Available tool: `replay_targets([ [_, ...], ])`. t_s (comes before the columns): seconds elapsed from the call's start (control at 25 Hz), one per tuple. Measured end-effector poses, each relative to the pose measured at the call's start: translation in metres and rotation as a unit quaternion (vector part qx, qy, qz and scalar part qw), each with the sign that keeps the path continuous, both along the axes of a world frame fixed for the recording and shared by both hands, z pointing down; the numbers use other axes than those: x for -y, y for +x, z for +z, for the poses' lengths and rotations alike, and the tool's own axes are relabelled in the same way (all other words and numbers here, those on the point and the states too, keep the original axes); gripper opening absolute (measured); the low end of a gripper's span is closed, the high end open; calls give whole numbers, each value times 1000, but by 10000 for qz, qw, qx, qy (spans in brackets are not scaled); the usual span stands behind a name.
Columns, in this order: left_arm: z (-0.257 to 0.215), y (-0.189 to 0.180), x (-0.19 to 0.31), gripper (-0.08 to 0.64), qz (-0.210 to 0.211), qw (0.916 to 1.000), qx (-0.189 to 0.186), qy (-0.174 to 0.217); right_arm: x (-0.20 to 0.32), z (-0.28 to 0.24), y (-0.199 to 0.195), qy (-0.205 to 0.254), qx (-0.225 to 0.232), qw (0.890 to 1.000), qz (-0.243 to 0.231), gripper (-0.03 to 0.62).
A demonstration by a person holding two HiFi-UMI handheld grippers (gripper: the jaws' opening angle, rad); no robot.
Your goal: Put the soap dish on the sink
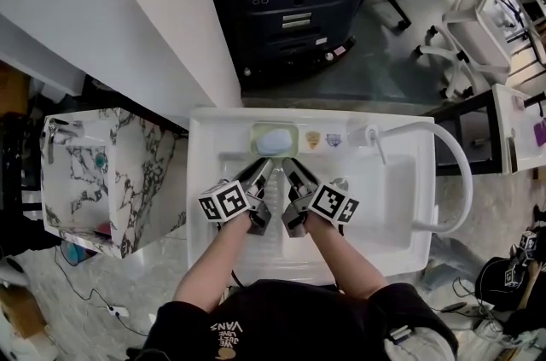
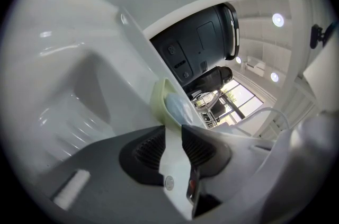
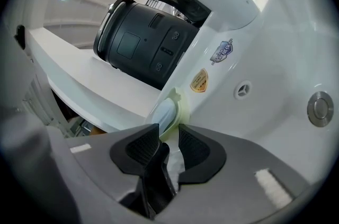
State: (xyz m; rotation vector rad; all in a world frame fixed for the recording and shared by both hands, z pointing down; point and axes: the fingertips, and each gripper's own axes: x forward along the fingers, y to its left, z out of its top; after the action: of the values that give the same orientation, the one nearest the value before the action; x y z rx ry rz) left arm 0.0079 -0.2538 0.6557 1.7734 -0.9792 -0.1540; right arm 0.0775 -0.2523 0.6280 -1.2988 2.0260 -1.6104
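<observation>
A pale green soap dish (image 1: 273, 139) with a blue soap bar in it rests on the back ledge of the white sink (image 1: 392, 206). Both grippers point at its near edge from inside the basin. In the left gripper view the dish (image 2: 160, 101) stands just past the tips of my left gripper (image 2: 172, 130), whose jaws keep a narrow gap showing only white sink. In the head view this gripper (image 1: 266, 163) is left of the other. My right gripper (image 1: 288, 164) has the dish rim (image 3: 180, 106) between its tips (image 3: 168, 130), and the pads sit against it.
A white faucet (image 1: 367, 134) with a curved hose (image 1: 456, 180) stands on the ledge right of the dish. The drain (image 3: 319, 108) lies in the basin. A marbled cabinet (image 1: 102, 180) stands to the left, and a dark machine (image 1: 294, 1) behind the sink.
</observation>
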Motion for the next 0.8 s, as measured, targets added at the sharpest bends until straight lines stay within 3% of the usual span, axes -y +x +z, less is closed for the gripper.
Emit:
replay_targets([
  [0.64, -30, -11, -16, 149, 181, 9995, -143, 220, -17, -21, 10, 173, -366, 9991, 85, 114],
  [0.76, -42, -18, -25, 149, 175, 9991, -241, 297, -27, -30, 13, 269, -483, 9984, 143, 29],
  [0.8, -46, -20, -28, 149, 186, 9989, -249, 347, -30, -33, 13, 316, -532, 9979, 168, 28],
])
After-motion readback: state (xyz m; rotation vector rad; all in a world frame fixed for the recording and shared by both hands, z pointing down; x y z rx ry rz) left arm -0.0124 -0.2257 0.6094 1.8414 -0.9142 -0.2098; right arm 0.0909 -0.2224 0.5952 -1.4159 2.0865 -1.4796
